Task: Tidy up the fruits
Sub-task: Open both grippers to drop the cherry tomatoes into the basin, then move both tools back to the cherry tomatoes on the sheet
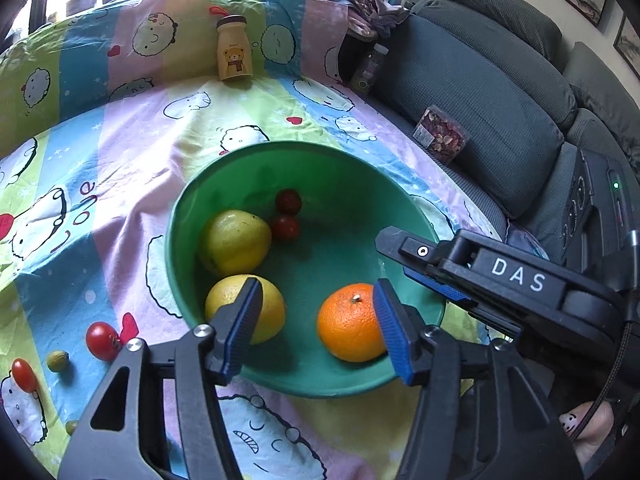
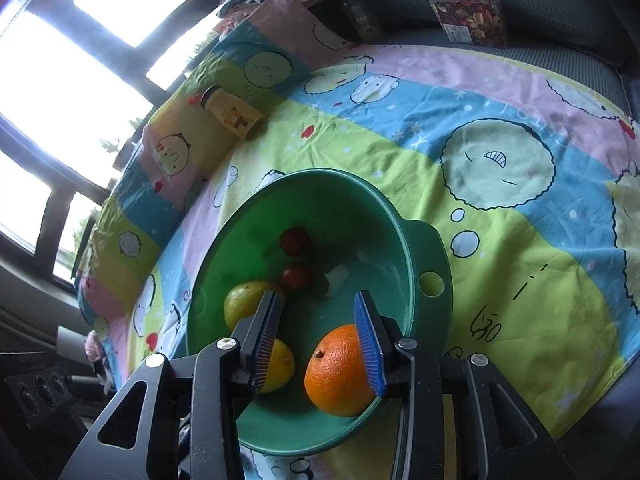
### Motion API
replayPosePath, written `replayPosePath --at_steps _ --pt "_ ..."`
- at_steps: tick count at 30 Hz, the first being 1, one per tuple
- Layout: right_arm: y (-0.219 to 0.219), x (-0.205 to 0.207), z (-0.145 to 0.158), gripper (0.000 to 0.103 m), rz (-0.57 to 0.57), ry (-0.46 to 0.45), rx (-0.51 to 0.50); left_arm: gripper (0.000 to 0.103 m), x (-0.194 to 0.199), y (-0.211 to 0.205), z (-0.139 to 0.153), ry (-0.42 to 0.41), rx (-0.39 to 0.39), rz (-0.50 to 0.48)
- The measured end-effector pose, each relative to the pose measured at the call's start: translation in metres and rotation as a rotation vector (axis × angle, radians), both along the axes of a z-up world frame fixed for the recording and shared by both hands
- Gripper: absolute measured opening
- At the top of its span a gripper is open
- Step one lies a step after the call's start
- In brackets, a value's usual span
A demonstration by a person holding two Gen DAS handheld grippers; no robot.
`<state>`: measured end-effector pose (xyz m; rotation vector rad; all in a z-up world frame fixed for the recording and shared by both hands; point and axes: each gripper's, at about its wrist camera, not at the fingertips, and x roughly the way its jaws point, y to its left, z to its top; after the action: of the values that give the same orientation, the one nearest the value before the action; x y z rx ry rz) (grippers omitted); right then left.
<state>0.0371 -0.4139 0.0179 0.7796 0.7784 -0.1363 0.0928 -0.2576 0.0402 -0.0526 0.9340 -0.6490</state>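
Note:
A green bowl (image 1: 171,240) (image 2: 420,240) stands on the patterned cloth. In it lie an orange (image 1: 348,324) (image 2: 336,372), two yellow fruits (image 1: 236,240) (image 1: 272,312) and two small dark red fruits (image 1: 288,202) (image 1: 285,227). My left gripper (image 1: 316,324) hovers open over the bowl's near side, one pad in front of the lower yellow fruit, the other beside the orange. My right gripper (image 2: 318,340) (image 1: 404,264) reaches in from the right, also open, with the orange partly behind its right finger (image 2: 370,344). Neither holds anything.
On the cloth left of the bowl lie a red tomato (image 1: 102,340), a smaller red one (image 1: 24,374) and a small green fruit (image 1: 58,360). A yellow bear bottle (image 1: 234,50) stands behind. A dark bottle (image 1: 370,66) and a snack pack (image 1: 440,138) sit by the grey sofa (image 1: 500,100).

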Motion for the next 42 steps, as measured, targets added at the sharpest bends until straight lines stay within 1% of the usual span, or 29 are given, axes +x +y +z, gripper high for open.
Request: replayPosePath --at_steps 1,3,4,6,7,8,9,11,14,17,20,23,25,27,32,35,37,39,41,42 --pt "0.001 0.0 0.002 0.042 0.004 -0.004 -0.007 0.063 -0.001 0.005 0.002 -0.005 -0.003 0.012" --pt "0.005 0.0 0.005 0.043 0.01 -0.01 -0.019 0.066 -0.005 0.019 0.007 -0.017 -0.006 0.042" --pt "0.007 -0.001 0.006 0.045 0.012 -0.012 -0.024 0.069 -0.007 0.027 0.009 -0.02 -0.007 0.061" --pt "0.013 0.0 0.01 0.053 0.022 -0.022 -0.029 0.071 -0.011 0.046 0.013 -0.027 -0.01 0.106" --pt "0.016 0.0 0.012 0.058 0.032 -0.032 -0.031 0.075 -0.014 0.056 0.015 -0.032 -0.01 0.131" --pt "0.02 0.0 0.014 0.059 0.045 -0.041 -0.034 0.076 -0.015 0.066 0.017 -0.04 -0.007 0.157" --pt "0.025 0.001 0.017 0.06 0.06 -0.048 -0.038 0.076 -0.017 0.076 0.019 -0.049 -0.002 0.188" --pt "0.035 0.002 0.022 0.064 0.086 -0.062 -0.051 0.08 -0.021 0.1 0.021 -0.064 0.02 0.256" --pt "0.053 0.002 0.029 0.069 0.128 -0.081 -0.082 0.085 -0.028 0.14 0.023 -0.08 0.038 0.384" --pt "0.074 0.005 0.035 0.071 0.184 -0.093 -0.107 0.088 -0.034 0.181 0.017 -0.067 0.033 0.478" --pt "0.097 0.01 0.039 0.072 0.247 -0.097 -0.13 0.089 -0.039 0.217 0.006 -0.055 0.016 0.577" --pt "0.124 0.015 0.038 0.072 0.33 -0.096 -0.155 0.089 -0.038 0.243 -0.008 -0.021 0.033 0.639" --pt "0.141 0.021 0.035 0.072 0.385 -0.088 -0.143 0.089 -0.034 0.253 -0.019 0.015 0.034 0.678" --pt "0.157 0.027 0.028 0.072 0.439 -0.073 -0.133 0.089 -0.028 0.258 -0.026 0.042 0.034 0.686" --pt "0.193 0.042 0.012 0.072 0.533 -0.026 -0.158 0.087 -0.022 0.257 -0.038 0.055 0.052 0.687" --pt "0.205 0.05 0.001 0.072 0.57 0.002 -0.17 0.087 -0.018 0.251 -0.043 0.05 0.071 0.659" --pt "0.207 0.056 -0.009 0.072 0.565 0.037 -0.168 0.086 -0.015 0.248 -0.046 0.051 0.096 0.666" --pt "0.209 0.061 -0.018 0.071 0.542 0.074 -0.186 0.084 -0.01 0.246 -0.05 0.058 0.107 0.655" --pt "0.212 0.066 -0.024 0.066 0.537 0.1 -0.212 0.077 -0.006 0.246 -0.055 0.076 0.112 0.647" --pt "0.213 0.068 -0.027 0.064 0.539 0.111 -0.215 0.075 -0.004 0.246 -0.057 0.085 0.115 0.649"
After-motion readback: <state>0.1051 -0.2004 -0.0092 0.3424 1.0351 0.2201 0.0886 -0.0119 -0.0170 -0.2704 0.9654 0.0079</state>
